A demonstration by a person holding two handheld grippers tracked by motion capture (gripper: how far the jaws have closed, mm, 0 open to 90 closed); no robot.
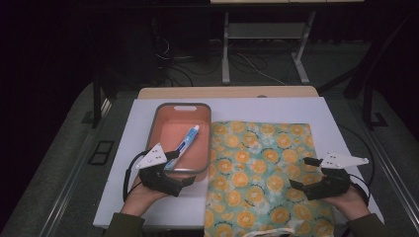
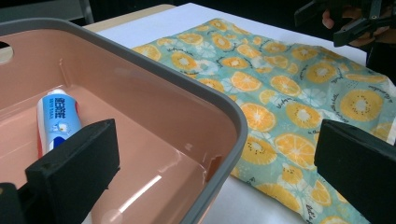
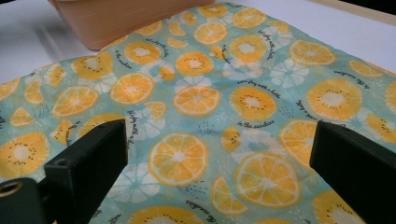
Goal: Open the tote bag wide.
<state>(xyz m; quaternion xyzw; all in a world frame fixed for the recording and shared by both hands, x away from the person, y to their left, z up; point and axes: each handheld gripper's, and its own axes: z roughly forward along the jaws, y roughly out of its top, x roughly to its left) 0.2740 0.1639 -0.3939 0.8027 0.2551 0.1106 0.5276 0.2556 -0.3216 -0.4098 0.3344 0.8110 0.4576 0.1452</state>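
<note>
Dark flooring with trailing cables is surrounding a white-topped table [image 1: 148, 202] in the high view, where a salmon-pink rectangular plastic tray with a grey rim [image 1: 154, 129] is lying beside a teal fabric bag printed with orange slices [image 1: 262, 163]; a blue-and-white toothpaste tube [image 1: 183, 144] is resting diagonally inside the tray. The left gripper [image 1: 180, 170] is hovering at the tray's near edge with jaws standing wide and gripping nothing, while the right gripper [image 1: 303, 173] is hovering over the bag's right part, likewise spread and empty. From the left gripper view, the tube [image 2: 56, 114] is lying on the tray floor behind the left jaw, the tray rim [image 2: 224, 105] is passing between the jaws, and the bag [image 2: 280, 88] is lying beyond. From the right gripper view, both parted jaws are framing the bag [image 3: 210, 102], with the tray's corner [image 3: 112, 21] lying beyond.
</note>
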